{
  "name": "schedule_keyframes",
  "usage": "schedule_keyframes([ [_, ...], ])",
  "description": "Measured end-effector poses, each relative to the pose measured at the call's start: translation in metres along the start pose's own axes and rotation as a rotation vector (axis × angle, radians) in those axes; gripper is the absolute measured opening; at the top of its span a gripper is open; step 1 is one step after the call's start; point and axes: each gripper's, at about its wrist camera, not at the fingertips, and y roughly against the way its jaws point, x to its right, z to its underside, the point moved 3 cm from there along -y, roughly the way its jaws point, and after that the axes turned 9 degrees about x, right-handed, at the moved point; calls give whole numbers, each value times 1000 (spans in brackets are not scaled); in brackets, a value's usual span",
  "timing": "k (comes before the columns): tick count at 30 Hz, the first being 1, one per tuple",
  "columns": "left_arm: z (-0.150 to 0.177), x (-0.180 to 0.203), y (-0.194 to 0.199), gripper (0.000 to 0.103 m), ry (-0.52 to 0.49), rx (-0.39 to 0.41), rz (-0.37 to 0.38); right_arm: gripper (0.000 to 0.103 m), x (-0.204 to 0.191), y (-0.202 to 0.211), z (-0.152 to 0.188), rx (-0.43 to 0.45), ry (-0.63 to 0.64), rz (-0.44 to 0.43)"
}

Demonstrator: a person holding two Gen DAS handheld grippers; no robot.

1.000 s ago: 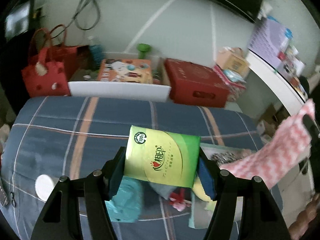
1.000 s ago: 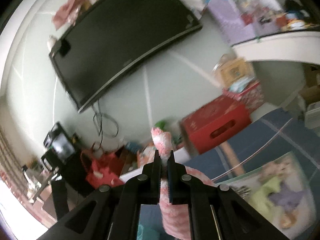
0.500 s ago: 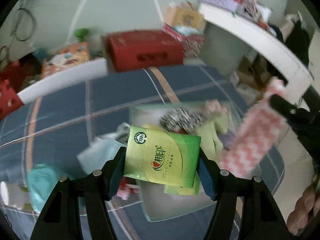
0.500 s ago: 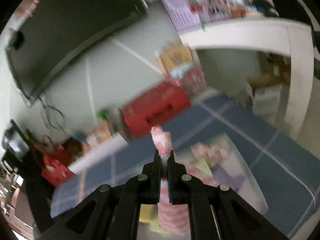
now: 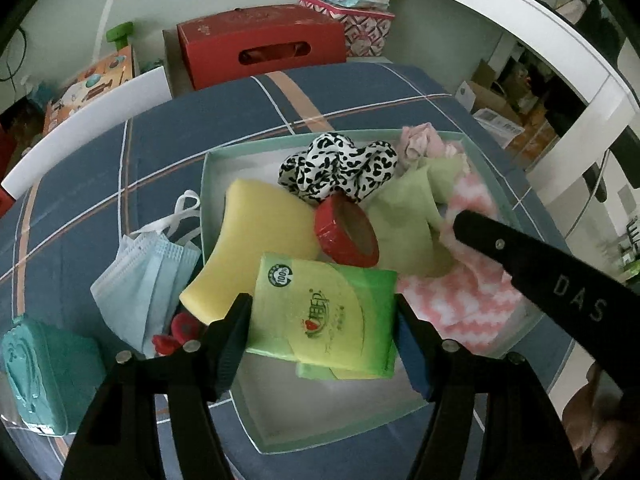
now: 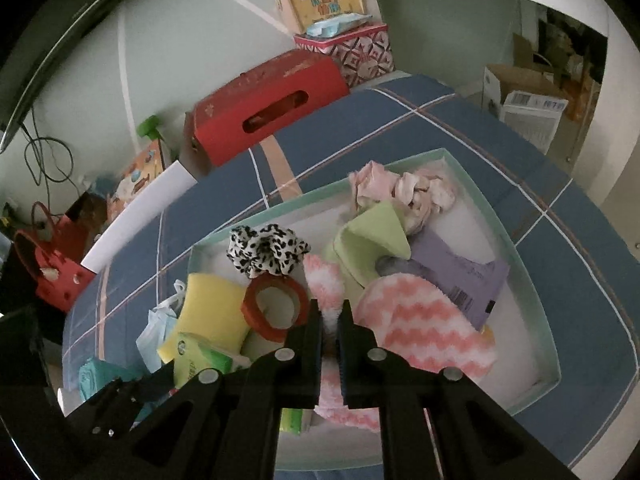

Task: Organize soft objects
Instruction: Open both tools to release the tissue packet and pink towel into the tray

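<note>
A shallow teal box (image 5: 248, 148) lies on the blue plaid bed. My left gripper (image 5: 322, 308) hangs low over its near left part, pads against a green tissue pack (image 5: 320, 312); its jaws are opening. My right gripper (image 6: 329, 312) is shut on a pink-and-white zigzag fuzzy cloth (image 6: 420, 320), its jaws starting to open. Most of that cloth rests in the box (image 6: 320, 198). In the left wrist view the right gripper's finger (image 5: 520, 264) reaches in over the cloth (image 5: 472, 292). The box also holds a yellow sponge (image 5: 260, 232), a red tape roll (image 5: 346, 232) and a spotted scrunchie (image 5: 340, 168).
A blue face mask (image 5: 148, 268), a teal packet (image 5: 48, 380) and small red bits (image 5: 176, 332) lie on the bed left of the box. A red carton (image 5: 264, 40) stands beyond the bed's far edge. A white shelf (image 5: 520, 12) runs along the right.
Both grippers came down over the teal box. The left one swung right with the tissue pack, away from the mask and teal packet. The pink cloth went from hanging in the air to resting in the box.
</note>
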Motion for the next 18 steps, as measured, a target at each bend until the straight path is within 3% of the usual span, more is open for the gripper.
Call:
schedule_keyframes([
  [3,-1,-1,4,82,10,-3,15,10,-5,6,-4,12,22,3],
  [6,-2,0,10,83,-3,7,-15,16,-9,11,-8,21,32,4],
  [8,-3,-2,14,85,-1,16,-31,30,-12,15,-11,31,34,-2],
  [10,-2,-7,19,88,21,27,-41,38,-13,19,-14,46,35,-5],
  [13,0,-18,24,90,59,37,-65,40,-14,25,-19,71,40,2],
  [17,-1,-32,33,94,106,72,-103,70,-15,28,-21,81,47,31],
  [18,-1,-35,35,95,118,80,-111,70,-14,29,-21,84,49,41],
])
